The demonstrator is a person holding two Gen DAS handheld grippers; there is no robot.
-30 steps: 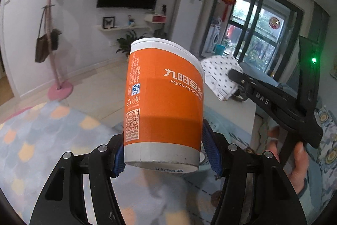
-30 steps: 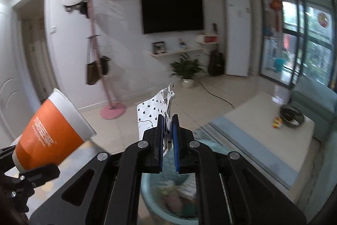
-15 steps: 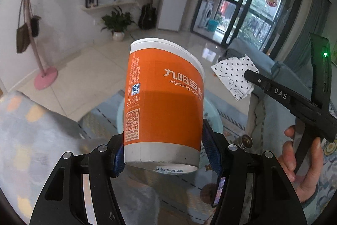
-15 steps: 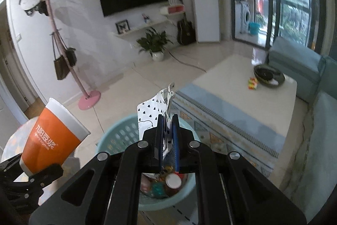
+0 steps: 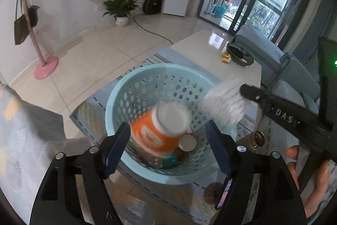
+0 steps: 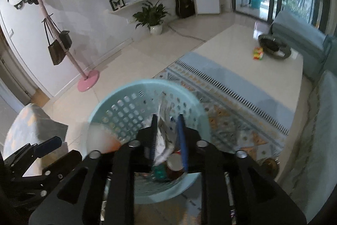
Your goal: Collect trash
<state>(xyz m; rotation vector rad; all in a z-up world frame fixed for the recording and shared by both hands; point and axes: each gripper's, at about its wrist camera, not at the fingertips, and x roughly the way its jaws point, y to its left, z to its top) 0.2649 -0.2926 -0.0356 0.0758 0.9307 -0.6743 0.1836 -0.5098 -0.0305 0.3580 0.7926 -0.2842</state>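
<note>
Since my left gripper (image 5: 166, 140) has its fingers spread wide, the orange paper cup (image 5: 162, 130) is out of its hold, blurred and tipped over inside the light blue basket (image 5: 134, 81), on top of other junk already in there, a round lid (image 5: 187, 143) among it. My right gripper (image 6: 167, 136) looks parted too, narrower though, with the white spotted wrapper (image 6: 163, 144) loose between the fingers, sliding down over the basket. It's smeared, so I can't swear it's fully let go. So I'd say these two pieces are basically binned. What's left, maybe: the small colourful thing (image 6: 258, 53) beside the dark dish (image 6: 273, 46) on the white table (image 6: 231, 52), well apart from the basket.
</note>
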